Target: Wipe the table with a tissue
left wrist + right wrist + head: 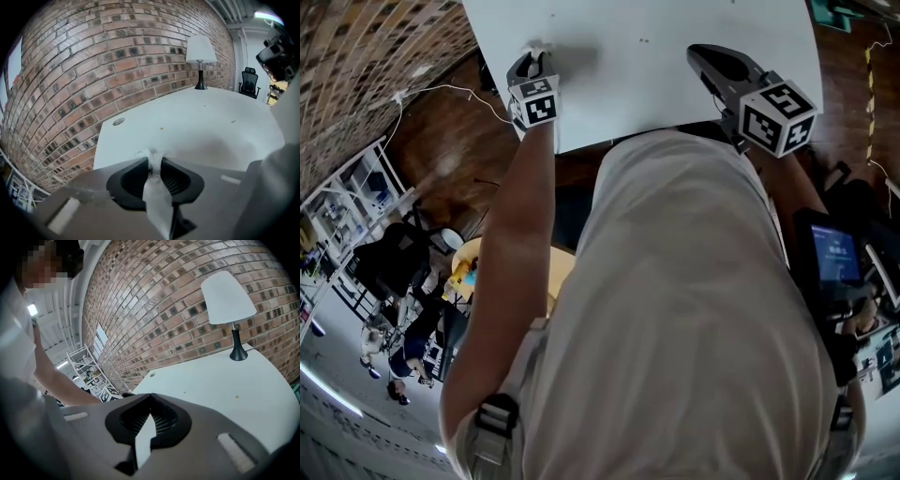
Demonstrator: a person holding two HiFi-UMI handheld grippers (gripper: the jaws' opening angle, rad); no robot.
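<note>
A white table (656, 56) fills the top of the head view. My left gripper (534, 54) is at its near left corner, shut on a crumpled white tissue (536, 45) that touches the tabletop. In the left gripper view the left gripper (152, 157) pinches the tissue (157, 197), which trails back as a strip between the jaws, over the table (197, 122). My right gripper (696, 52) hovers over the table's near right part. In the right gripper view the right gripper (150, 395) has its tips together, with nothing seen held above the table (220, 380).
A white-shaded lamp (200, 51) (228, 298) stands at the table's far end by the brick wall (93, 65). A round cable hole (118, 122) and small specks (161, 128) mark the top. An office chair (250, 80) and shelving (86, 366) stand beyond.
</note>
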